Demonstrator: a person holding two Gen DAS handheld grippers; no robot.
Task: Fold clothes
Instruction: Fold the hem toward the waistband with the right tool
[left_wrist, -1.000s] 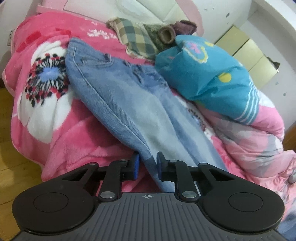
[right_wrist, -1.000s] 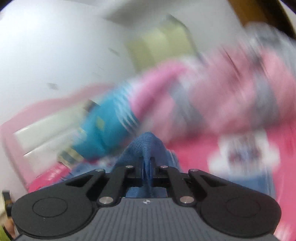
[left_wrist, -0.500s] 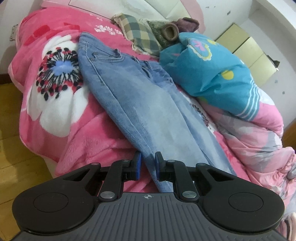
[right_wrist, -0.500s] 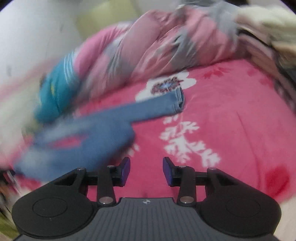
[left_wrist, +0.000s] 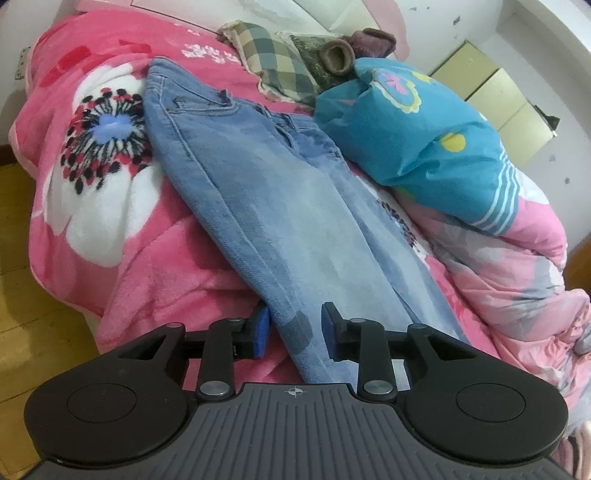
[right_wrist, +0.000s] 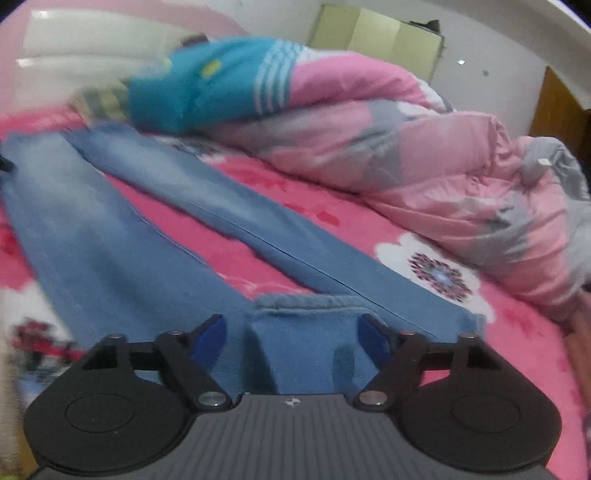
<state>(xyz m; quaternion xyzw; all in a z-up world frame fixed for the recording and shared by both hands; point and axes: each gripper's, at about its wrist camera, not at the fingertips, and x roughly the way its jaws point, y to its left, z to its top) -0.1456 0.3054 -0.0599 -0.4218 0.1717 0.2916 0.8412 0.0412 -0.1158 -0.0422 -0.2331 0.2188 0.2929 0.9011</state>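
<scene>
— What do you have in your left wrist view?

— Your pair of light blue, faded denim jeans lies on the pink plush blanket with big white flowers. Its long axis runs from the waistband at the upper left, near the checked cushion, down towards your left gripper. The front pockets and fly face up. One leg end sits between the blue pads; the jaws are opening, a modest gap, and the cloth touches neither pad clearly. The turquoise patterned quilt bundle lies just beside the jeans' hip.

— And your right wrist view?

— It is blurred at the left (so details there are unsure). The two legs fan out in a narrow V, pointing from the far left towards you. Your right gripper has its jaws opening, fairly wide. A hemmed leg end lies between them, loose, not pinched. The crumpled pink and grey duvet is heaped beyond, apart from the legs.
</scene>
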